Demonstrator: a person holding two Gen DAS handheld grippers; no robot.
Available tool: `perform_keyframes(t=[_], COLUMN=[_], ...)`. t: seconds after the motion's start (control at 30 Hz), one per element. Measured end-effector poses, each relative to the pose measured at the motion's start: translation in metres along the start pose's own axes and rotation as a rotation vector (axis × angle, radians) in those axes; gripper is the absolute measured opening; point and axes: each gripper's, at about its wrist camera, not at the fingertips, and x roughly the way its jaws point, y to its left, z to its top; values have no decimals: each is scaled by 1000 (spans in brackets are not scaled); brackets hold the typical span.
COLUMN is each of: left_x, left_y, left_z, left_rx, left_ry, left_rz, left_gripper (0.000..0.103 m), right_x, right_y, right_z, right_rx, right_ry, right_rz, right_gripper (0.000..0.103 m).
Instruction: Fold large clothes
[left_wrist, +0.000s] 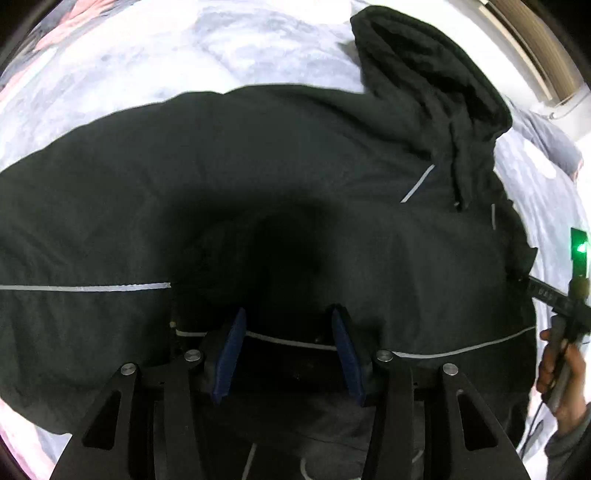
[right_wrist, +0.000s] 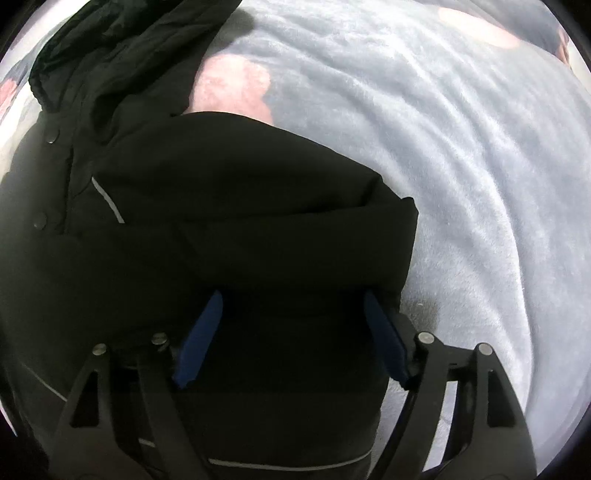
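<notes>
Black jacket (left_wrist: 295, 166) lies spread on the fleece blanket (right_wrist: 461, 166) under both parted, empty tongs, left (left_wrist: 288, 354) and right (right_wrist: 291, 339)

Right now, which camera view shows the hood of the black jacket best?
The left wrist view: the whole hood lies spread out on the blanket. The right wrist view shows only a crumpled part of it at the top left edge.

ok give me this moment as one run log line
stage: folding black jacket on blanket | left gripper: open above jacket | right gripper: open over jacket edge | held: nothing
</notes>
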Motion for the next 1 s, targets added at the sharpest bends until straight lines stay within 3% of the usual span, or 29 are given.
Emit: perform_keyframes(t=[0.07,0.23,0.3,0.4,0.5,0.6,0.7,0.9,1.0], left_x=[-16,-59,-57,-30,7,7,-18,-96,-130], left_y=[-8,-34,-43,-55,-42,-43,-46,2,63], left_z=[-4,-25,-32,-46,-56,-55,-56,-91,-118], left_rx=[34,100,125,145,108,80,69,-8,-118], left_ry=[-18,-75,-65,-4,78,70,33,-94,-137], left_rz=[14,-123,-133,-85,-30,-20,-34,-64,-29], left_gripper=[50,50,51,51,51,51,51,51,51], right_x=[-14,-74,-81,-65,-28,-13,-21,-78,-94], right_y=[-3,2,6,19,35,42,39,32,29], right_z=[-5,-49,-74,-106,-123,-121,-112,-138,-170], right_rx=[1,-29,-34,-40,-72,-77,-36,22,67], right_ry=[-8,-83,-79,-9,49,48,73,11,16], right_rz=[10,111,118,112,33,9,13,54,77], right_gripper=[74,74,74,74,78,83,79,78,78])
